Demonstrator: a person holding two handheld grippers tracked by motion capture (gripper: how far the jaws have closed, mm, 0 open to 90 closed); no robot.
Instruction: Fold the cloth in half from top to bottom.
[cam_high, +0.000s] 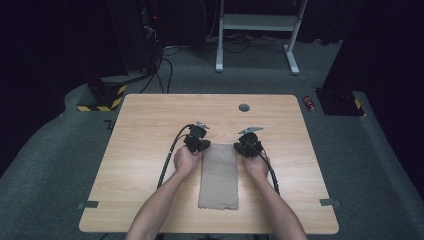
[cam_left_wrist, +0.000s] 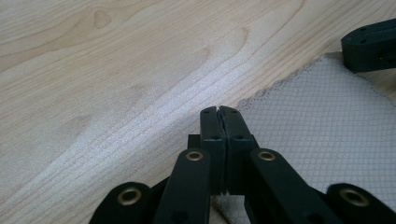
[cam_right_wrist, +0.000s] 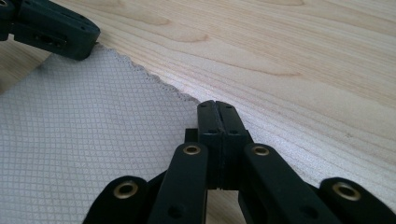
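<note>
On the wooden surface in front of me lies a tan cloth, already a long narrow strip that runs from near my edge away toward the middle. I hold my left gripper at its far left corner and my right gripper at its far right corner. Both pairs of jaws are pressed fully together, and in each gripper view the far hem of the cloth runs in right at their tips, so I judge that each has a pinch of that corner, though the fabric between the pads is hidden from me.

As for progress, I judge the cloth to be folded lengthwise once, given its narrow shape, and the far corners taken up for the next fold. What remains, as I read it, is to lift that far edge and bring it back toward me over the near end, then smooth it flat.

The cloth is thin and soft, woven in a fine diamond grid like a waffle or mesh knit, with a small scalloped trim along the hem. It lies limp and flat, without wrinkles. The surface is pale, smooth laminate with a flowing wood grain and a round grey cable port near its far edge. My jaws are hard matte black plastic with brass rivets.
</note>
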